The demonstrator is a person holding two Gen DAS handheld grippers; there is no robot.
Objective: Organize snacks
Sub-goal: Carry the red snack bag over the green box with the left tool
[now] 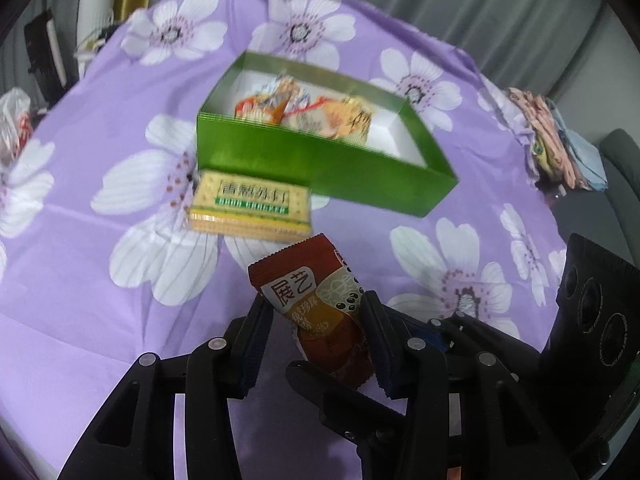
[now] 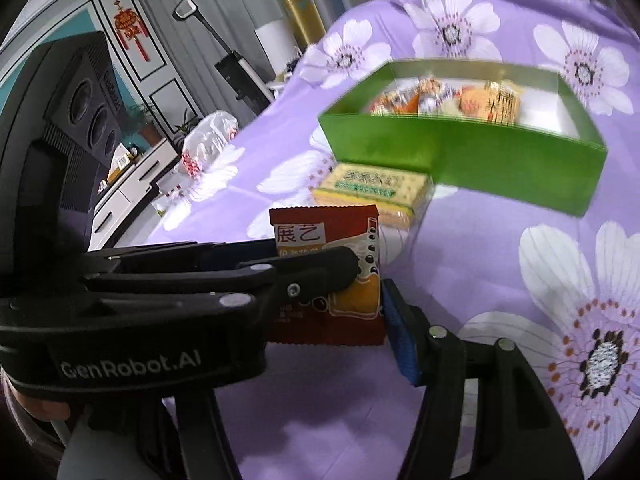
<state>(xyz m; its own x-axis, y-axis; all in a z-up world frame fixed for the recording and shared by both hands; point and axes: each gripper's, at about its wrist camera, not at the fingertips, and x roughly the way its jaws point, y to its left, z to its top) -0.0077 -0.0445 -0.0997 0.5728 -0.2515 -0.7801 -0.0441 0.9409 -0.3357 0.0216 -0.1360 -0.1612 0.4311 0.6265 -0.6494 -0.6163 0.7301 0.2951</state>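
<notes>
A red-brown snack packet [image 1: 320, 300] stands between the fingers of my left gripper [image 1: 316, 312], which is shut on it and holds it above the purple flowered cloth. It also shows in the right wrist view [image 2: 332, 248], with the left gripper [image 2: 320, 268] crossing from the left. My right gripper [image 2: 352, 312] is right beside the packet; only its blue-padded right finger [image 2: 400, 340] shows. A yellow cracker pack [image 1: 250, 208] [image 2: 372, 188] lies in front of an open green box [image 1: 320, 160] [image 2: 460, 156] holding several wrapped snacks.
A white plastic bag [image 2: 208, 132] lies at the cloth's left edge. Folded fabrics [image 1: 560, 144] sit at the right edge. Cabinets and a floor lamp [image 2: 224, 60] stand beyond the bed.
</notes>
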